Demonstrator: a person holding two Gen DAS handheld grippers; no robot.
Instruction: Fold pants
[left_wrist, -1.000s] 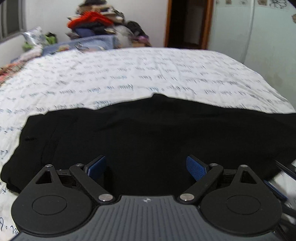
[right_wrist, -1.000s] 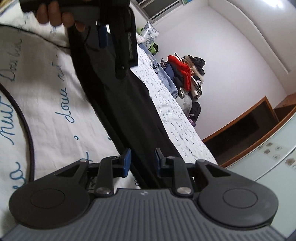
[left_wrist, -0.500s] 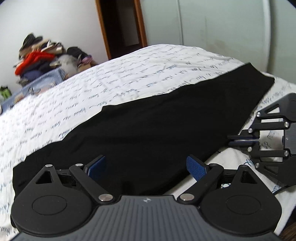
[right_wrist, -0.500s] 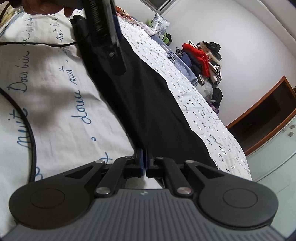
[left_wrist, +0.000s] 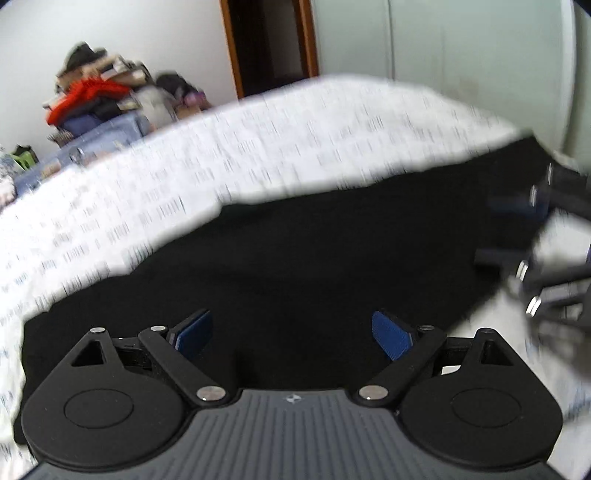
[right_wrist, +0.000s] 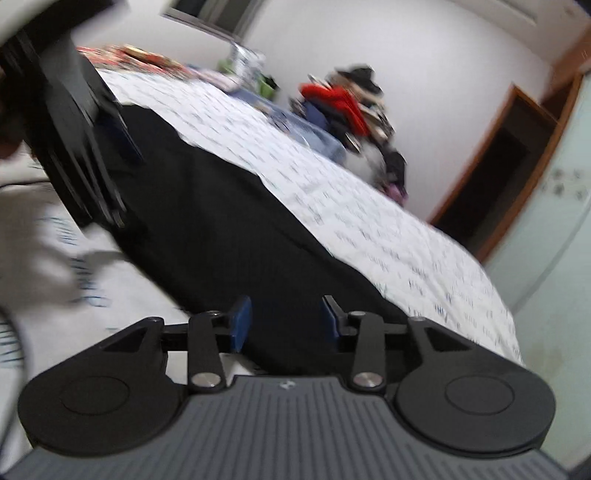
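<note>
Right claw (right_wrist: 284, 321) reopened over pants (right_wrist: 229, 229); bedspread (right_wrist: 369, 221) script unreadable

Lighting: even, soft indoor light, moderately bright; source not visible. Motion blur: strong in both views, smearing the bedspread (left_wrist: 280, 147) print and the far clothes pile (right_wrist: 347, 99) (near gripper bodies stay sharp). Fisheye bending at edges. Black pants (left_wrist: 314, 258) show no detail.
</note>
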